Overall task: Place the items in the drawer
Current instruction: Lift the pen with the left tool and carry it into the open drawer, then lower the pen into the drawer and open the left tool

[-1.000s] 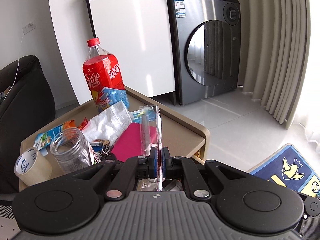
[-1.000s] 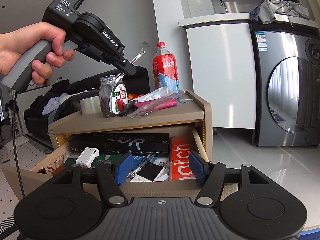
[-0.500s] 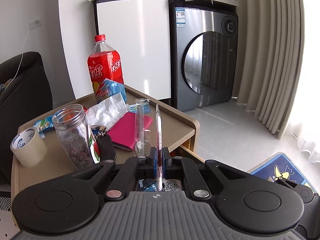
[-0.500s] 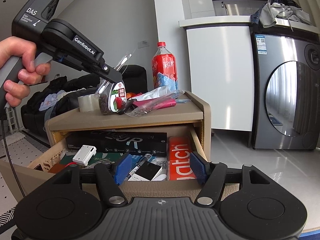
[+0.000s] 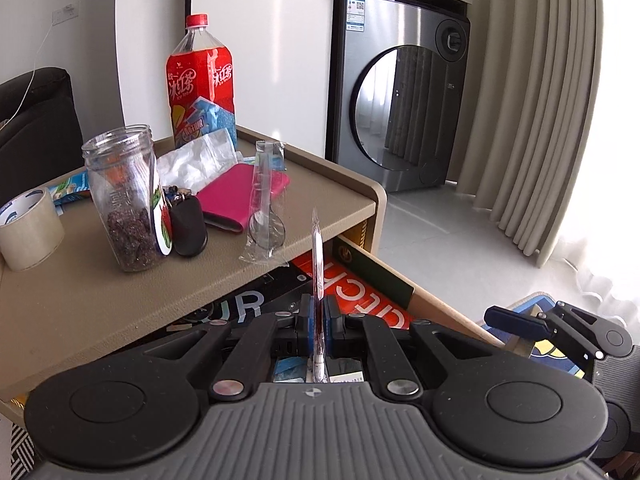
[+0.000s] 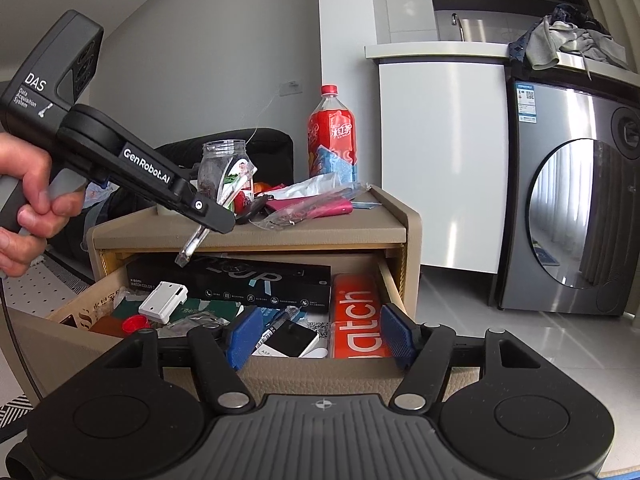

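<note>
Left gripper (image 6: 216,222) clamping wrapped utensil (image 5: 317,280), above open drawer (image 6: 360,372)

Jar (image 5: 126,204) left of bottle (image 5: 200,80), seemingly nearer.

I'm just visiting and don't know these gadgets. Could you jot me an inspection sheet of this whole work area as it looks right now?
Surface: beige cabinet top, crowded; drawer below pulled open.
Job's things: thin clear-wrapped packet clamped in the left gripper, above the open drawer.
Clutter: red-capped drink bottle, lidless glass jar, tape roll, pink wallet, wrapped spoon, dark key fob; drawer holds an orange box and black box.
Grippers: left fingers shut on the packet; right gripper open, holding nothing.
Cables: thin white cord on the wall.
Surroundings: washing machine, curtains, dark sofa.
</note>
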Demonstrator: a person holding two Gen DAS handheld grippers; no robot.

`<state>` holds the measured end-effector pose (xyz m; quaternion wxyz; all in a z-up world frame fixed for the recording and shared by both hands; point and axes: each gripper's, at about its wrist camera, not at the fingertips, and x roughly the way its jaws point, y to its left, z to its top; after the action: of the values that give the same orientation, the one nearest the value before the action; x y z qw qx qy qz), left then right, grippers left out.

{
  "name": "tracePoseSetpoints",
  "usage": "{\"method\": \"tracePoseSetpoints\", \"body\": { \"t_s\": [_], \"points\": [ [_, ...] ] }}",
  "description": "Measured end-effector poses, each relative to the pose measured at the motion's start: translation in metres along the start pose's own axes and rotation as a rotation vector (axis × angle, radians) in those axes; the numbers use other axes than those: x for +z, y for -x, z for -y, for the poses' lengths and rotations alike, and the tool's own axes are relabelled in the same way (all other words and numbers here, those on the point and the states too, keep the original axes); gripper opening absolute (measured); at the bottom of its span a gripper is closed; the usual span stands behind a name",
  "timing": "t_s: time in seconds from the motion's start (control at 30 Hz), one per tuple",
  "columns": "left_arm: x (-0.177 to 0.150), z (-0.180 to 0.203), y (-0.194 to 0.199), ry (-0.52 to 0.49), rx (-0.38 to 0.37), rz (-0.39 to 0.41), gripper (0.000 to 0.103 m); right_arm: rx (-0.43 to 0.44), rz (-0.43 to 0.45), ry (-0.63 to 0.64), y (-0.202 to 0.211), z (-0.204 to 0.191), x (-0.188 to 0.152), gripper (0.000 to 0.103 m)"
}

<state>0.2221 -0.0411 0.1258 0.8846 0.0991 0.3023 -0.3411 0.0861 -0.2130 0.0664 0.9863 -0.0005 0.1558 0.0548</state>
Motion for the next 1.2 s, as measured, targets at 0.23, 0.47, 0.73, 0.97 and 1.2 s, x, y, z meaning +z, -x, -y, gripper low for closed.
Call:
{"method": "tracePoseSetpoints", "body": {
  "t_s": [0.23, 0.47, 0.73, 0.97, 1.2],
  "points": [
    [-0.010, -0.001, -0.023, -0.044, -0.026, -0.066, 0.006, -0.024, 0.003, 0.011, -0.002, -0.005, -0.001, 0.071],
    [-0.018, -0.008, -0.043, -0.031, -0.029, -0.117, 0.006, -0.023, 0.009, 0.013, -0.002, -0.004, -0.002, 0.071],
    [-0.019, -0.014, -0.062, -0.024, -0.016, -0.224, 0.006, -0.027, 0.009, 0.015, -0.002, -0.005, -0.002, 0.071],
    [-0.021, -0.025, -0.069, 0.028, -0.007, -0.265, 0.006, -0.030, 0.016, 0.016, -0.002, -0.006, -0.003, 0.072],
    [-0.023, -0.025, -0.073, 0.030, 0.033, -0.290, 0.006, -0.032, 0.019, 0.020, -0.002, -0.007, -0.004, 0.072]
  ]
}}
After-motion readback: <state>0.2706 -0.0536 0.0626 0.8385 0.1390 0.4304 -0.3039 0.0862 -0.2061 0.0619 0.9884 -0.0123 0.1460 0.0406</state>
